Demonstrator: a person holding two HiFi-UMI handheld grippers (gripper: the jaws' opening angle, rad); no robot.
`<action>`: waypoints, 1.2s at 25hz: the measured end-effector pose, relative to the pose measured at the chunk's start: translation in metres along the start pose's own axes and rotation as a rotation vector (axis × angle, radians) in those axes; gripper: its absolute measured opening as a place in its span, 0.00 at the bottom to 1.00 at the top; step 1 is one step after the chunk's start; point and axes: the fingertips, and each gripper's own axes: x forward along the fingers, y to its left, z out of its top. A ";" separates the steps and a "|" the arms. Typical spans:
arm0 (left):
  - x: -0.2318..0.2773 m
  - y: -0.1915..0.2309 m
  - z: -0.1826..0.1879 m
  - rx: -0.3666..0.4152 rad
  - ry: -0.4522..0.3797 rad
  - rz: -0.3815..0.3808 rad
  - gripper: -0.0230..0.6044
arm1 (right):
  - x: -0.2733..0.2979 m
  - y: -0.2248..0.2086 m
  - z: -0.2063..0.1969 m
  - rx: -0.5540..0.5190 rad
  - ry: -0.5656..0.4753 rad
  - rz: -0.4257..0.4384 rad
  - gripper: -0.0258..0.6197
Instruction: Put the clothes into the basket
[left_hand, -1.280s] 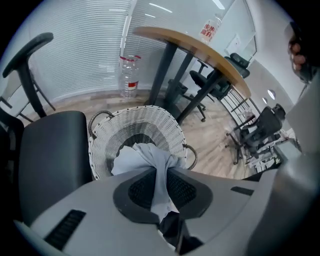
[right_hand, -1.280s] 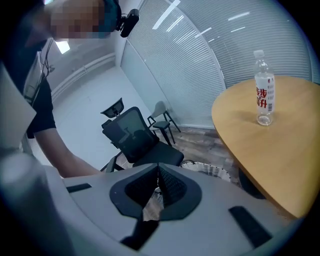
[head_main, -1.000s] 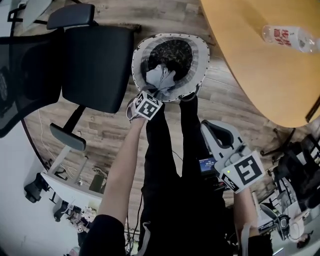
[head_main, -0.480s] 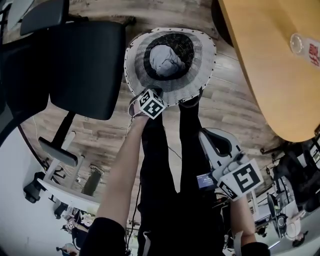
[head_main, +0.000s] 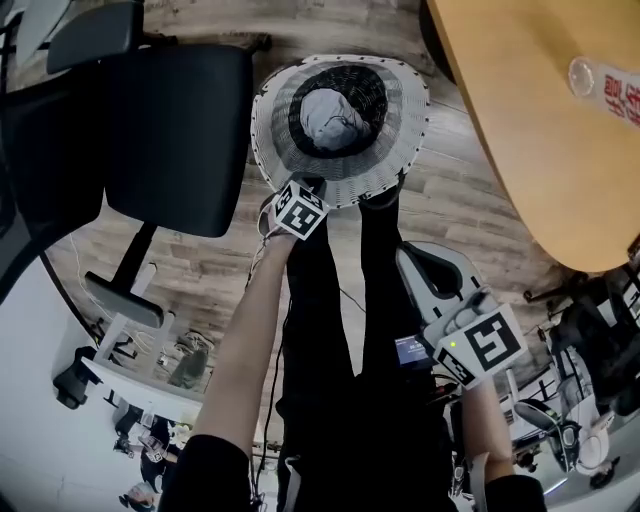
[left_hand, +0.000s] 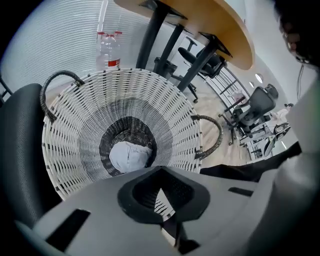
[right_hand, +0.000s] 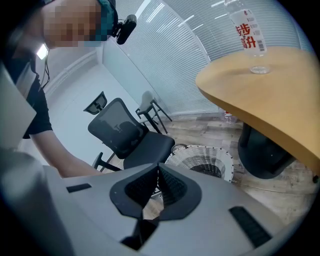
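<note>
Now the wooden floor (head_main: 460, 200) carries the task's things, with the tan counter (head_main: 520, 120) at upper right and a black office chair (head_main: 170, 130) at left. Between them stands the white wicker basket (head_main: 400, 130), just ahead of the person's feet. A second ago the left tool (left_hand: 160, 169) hung over its opening with the grey garment (head_main: 335, 115) at its tips; now the tool sits at the near rim, jaws closed on nothing. The right tool (right_hand: 158, 165), well back from the basket, is likewise pinched together and empty. The garment lies bunched on the basket's dark bottom. A clear bottle (head_main: 600, 85) stands on the counter.
</note>
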 end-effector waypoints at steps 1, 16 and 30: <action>-0.004 -0.001 0.002 -0.013 -0.009 -0.004 0.05 | -0.001 0.001 0.003 -0.002 -0.005 -0.003 0.07; -0.103 -0.013 0.055 -0.037 -0.161 0.006 0.06 | -0.040 0.031 0.055 -0.084 -0.095 -0.045 0.07; -0.220 -0.051 0.117 -0.070 -0.359 -0.030 0.06 | -0.090 0.045 0.117 -0.148 -0.176 -0.108 0.07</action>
